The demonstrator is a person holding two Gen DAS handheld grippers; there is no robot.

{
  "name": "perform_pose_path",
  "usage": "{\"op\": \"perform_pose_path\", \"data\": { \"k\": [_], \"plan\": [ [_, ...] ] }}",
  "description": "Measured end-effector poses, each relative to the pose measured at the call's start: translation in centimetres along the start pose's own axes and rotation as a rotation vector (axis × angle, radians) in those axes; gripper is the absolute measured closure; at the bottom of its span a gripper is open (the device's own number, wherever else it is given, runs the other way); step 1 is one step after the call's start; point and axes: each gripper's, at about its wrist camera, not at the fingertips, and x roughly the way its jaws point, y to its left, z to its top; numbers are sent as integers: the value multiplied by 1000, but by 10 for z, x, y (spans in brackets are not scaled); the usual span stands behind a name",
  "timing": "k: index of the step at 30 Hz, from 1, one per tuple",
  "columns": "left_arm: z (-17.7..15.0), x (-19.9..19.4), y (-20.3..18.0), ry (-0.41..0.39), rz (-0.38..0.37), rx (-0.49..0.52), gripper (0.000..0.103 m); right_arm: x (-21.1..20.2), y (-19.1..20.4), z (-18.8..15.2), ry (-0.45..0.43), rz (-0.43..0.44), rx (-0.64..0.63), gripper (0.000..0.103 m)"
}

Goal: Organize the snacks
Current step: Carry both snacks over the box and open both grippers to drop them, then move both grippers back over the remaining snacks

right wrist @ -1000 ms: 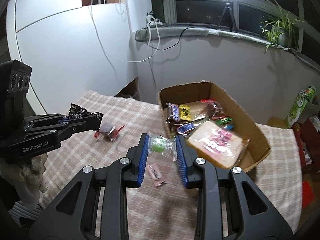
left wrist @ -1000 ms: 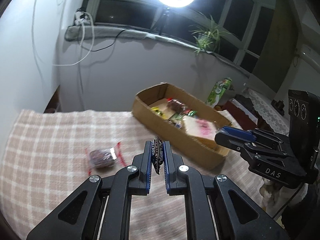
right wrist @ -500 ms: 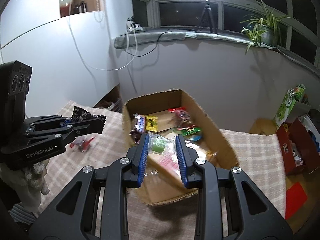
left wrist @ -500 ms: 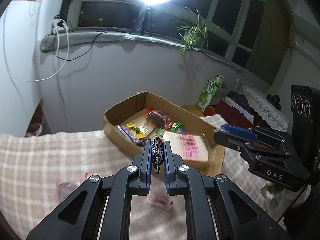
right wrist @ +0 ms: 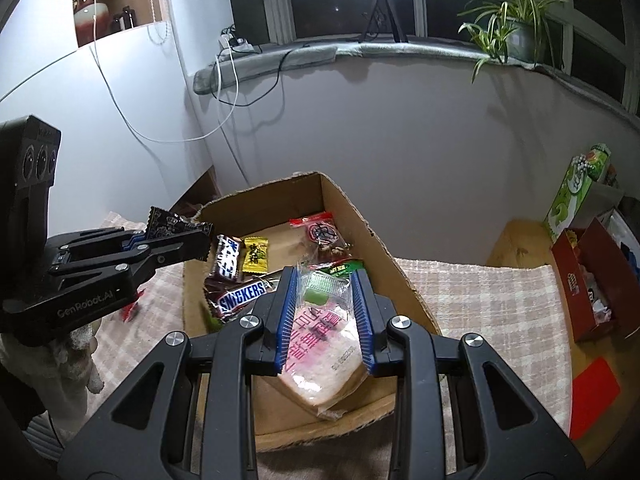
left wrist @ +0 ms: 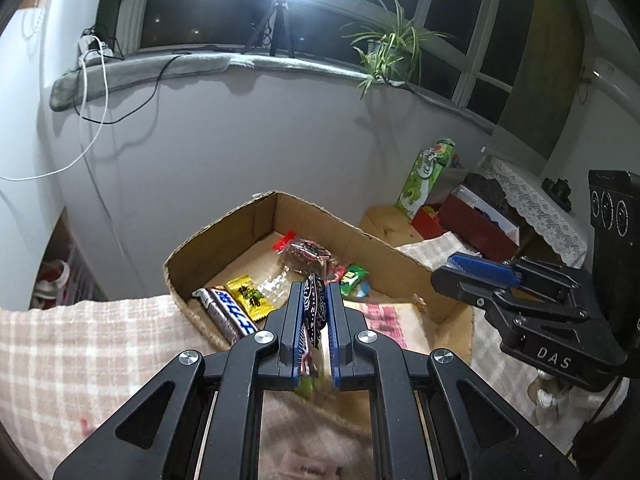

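My left gripper (left wrist: pixel 316 296) is shut on a dark patterned snack packet (left wrist: pixel 314 312), held above the near edge of the cardboard box (left wrist: pixel 224 232). The packet also shows in the right wrist view (right wrist: pixel 168 224). My right gripper (right wrist: pixel 326 284) is shut on a clear packet with a green sweet (right wrist: pixel 320 294), held over the box (right wrist: pixel 360 216) above a large bread packet (right wrist: pixel 324 356). The box holds Snickers bars (right wrist: pixel 240 296), a yellow sweet (right wrist: pixel 255 256) and several other snacks.
The box stands on a checked cloth (right wrist: pixel 480 296). A small red-wrapped snack (right wrist: pixel 130 312) lies on the cloth left of the box. A red box (right wrist: pixel 592 280) and a green carton (right wrist: pixel 576 188) stand to the right. A white wall is behind.
Both grippers have moved forward with their packets and now hang at or over the box. The snacks on the cloth have dropped behind, out of the left view.
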Motion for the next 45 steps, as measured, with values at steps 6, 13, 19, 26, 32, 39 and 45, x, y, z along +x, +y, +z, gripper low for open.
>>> {"op": "perform_pose_path", "data": {
  "k": [6, 13, 19, 26, 32, 39, 45],
  "plan": [
    [3, 12, 1, 16, 10, -3, 94, 10, -1, -2, 20, 5, -1, 74],
    [4, 17, 1, 27, 10, 3, 94, 15, 0, -3, 36, -4, -5, 74],
    [5, 19, 1, 30, 17, 5, 92, 17, 1, -4, 39, -28, -15, 58],
    [6, 18, 0, 22, 29, 2, 69, 13, 3, -6, 24, -64, -29, 32],
    [7, 13, 0, 16, 30, -4, 66, 10, 5, -9, 27, -76, -29, 31],
    [4, 2, -2, 2, 31, -1, 56, -3, 15, -12, 3, -97, -40, 9],
    [2, -12, -1, -15, 35, -2, 51, -18, 24, -14, -27, -91, -33, 8]
  ]
}}
